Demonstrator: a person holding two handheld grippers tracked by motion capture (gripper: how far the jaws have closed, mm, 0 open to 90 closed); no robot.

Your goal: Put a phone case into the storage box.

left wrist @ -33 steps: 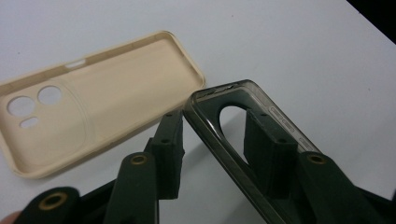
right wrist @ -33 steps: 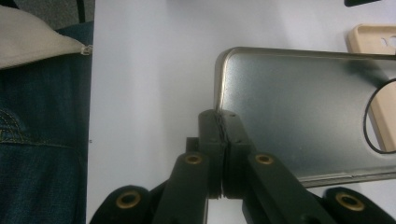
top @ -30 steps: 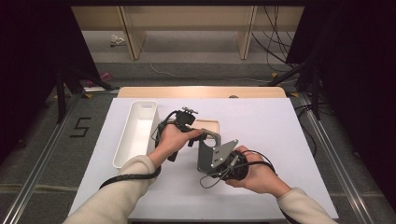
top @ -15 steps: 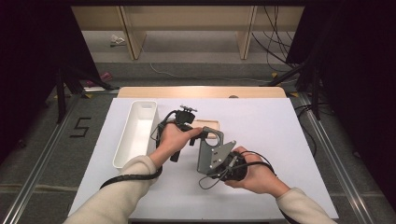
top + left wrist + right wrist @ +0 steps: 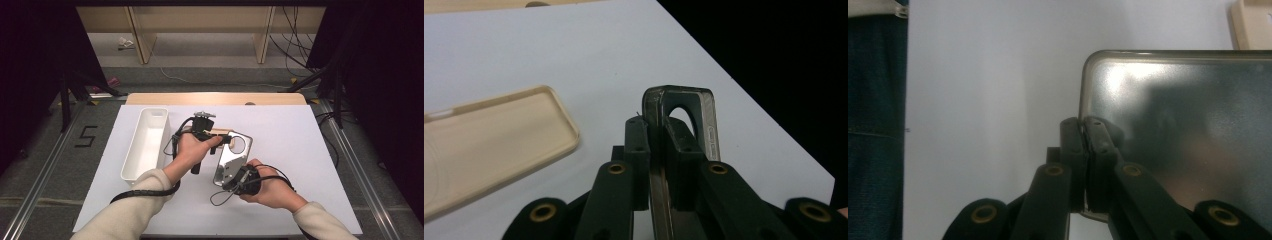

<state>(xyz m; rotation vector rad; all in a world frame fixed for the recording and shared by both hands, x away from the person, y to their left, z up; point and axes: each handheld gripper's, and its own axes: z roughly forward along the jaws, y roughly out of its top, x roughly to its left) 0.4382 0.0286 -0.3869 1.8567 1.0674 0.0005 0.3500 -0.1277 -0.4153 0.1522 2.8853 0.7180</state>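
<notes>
Left gripper [image 5: 226,140] jaws just closing, clamped on clear case [image 5: 231,157] at its 12 o'clock end, right gripper [image 5: 231,179] pinching 6 o'clock end, case above mat [image 5: 300,150], beige case [image 5: 489,135] at 9 o'clock.

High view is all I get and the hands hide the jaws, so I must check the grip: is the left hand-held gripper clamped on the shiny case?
Observer: Yes. The left hand-held gripper has just been closing, and its pads pinch the shiny case by the rim beside its cut-out.
Operator: And the right one?
Observer: The right hand-held gripper is shut on the case's edge near a plain corner.
Operator: Anything nearby?
Observer: A beige case lies hollow side up on the table beside the left jaws.
</notes>
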